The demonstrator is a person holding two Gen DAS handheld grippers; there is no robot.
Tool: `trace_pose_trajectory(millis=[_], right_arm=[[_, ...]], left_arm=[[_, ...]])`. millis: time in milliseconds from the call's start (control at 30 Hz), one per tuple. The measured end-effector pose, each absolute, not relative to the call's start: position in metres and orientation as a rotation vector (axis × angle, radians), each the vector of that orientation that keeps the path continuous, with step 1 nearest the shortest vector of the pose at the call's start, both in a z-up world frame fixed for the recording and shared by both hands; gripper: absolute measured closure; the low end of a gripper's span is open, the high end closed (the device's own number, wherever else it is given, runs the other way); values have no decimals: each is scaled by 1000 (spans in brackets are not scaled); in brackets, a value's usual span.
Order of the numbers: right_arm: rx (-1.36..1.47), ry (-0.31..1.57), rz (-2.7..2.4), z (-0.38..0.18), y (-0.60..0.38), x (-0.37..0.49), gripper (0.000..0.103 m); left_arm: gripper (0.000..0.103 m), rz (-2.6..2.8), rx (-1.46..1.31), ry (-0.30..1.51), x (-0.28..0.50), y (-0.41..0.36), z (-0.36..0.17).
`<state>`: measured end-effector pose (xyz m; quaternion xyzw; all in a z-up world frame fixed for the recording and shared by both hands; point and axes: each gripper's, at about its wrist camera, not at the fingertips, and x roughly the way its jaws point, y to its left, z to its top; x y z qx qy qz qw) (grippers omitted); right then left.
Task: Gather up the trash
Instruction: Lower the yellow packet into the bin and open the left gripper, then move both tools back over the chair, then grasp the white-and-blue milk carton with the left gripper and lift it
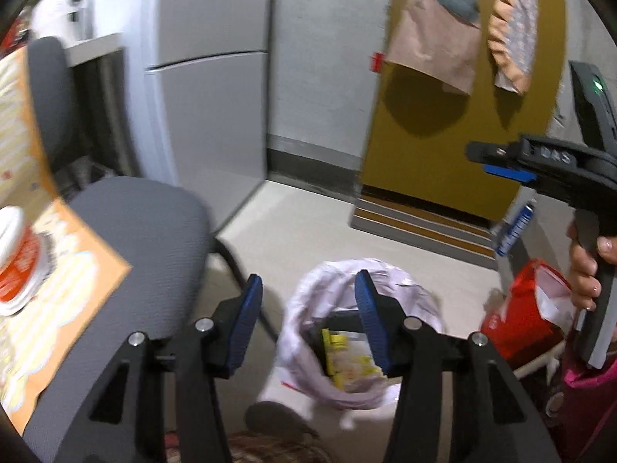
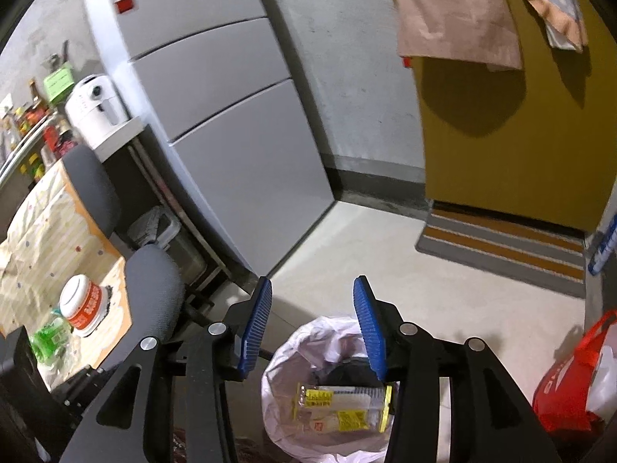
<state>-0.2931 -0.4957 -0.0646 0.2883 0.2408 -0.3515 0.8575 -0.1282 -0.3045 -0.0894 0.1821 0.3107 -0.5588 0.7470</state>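
Note:
A trash bin lined with a white bag (image 1: pixel 358 339) stands on the floor; it also shows in the right wrist view (image 2: pixel 308 347). A yellow and clear wrapper (image 1: pixel 349 362) lies inside it, seen too in the right wrist view (image 2: pixel 343 409). My left gripper (image 1: pixel 308 320) is open and empty above the bin. My right gripper (image 2: pixel 312 324) is open and empty above the bin; in the left wrist view it shows side-on at the right (image 1: pixel 497 160). On the table (image 2: pixel 31 223) sit an orange and white cup (image 2: pixel 83 305) and a green wrapper (image 2: pixel 48 337).
A grey chair (image 1: pixel 135 239) stands between table and bin. A grey fridge (image 2: pixel 216 115) is behind it. A red bag (image 2: pixel 570 382) lies on the floor at the right. A striped mat (image 2: pixel 501 247) lies before a yellow door (image 2: pixel 501 154).

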Motion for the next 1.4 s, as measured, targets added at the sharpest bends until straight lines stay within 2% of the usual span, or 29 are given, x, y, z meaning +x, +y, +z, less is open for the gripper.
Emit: trace_pose_trajectory(millis=[267, 433, 633, 833, 1167, 1400], right_arm=[[502, 524, -577, -51, -455, -249, 57], [431, 572, -408, -41, -417, -209, 54], [357, 619, -228, -35, -369, -156, 51], [283, 662, -95, -32, -321, -106, 50], [200, 728, 37, -33, -251, -44, 50], [171, 755, 71, -34, -224, -20, 49]], left_arm=[[53, -988, 281, 670, -88, -230, -66], [44, -855, 155, 693, -63, -168, -53], [42, -624, 117, 692, -37, -96, -45], [34, -429, 68, 685, -15, -21, -50], [29, -177, 33, 662, 33, 84, -66], [28, -150, -30, 712, 66, 122, -79]])
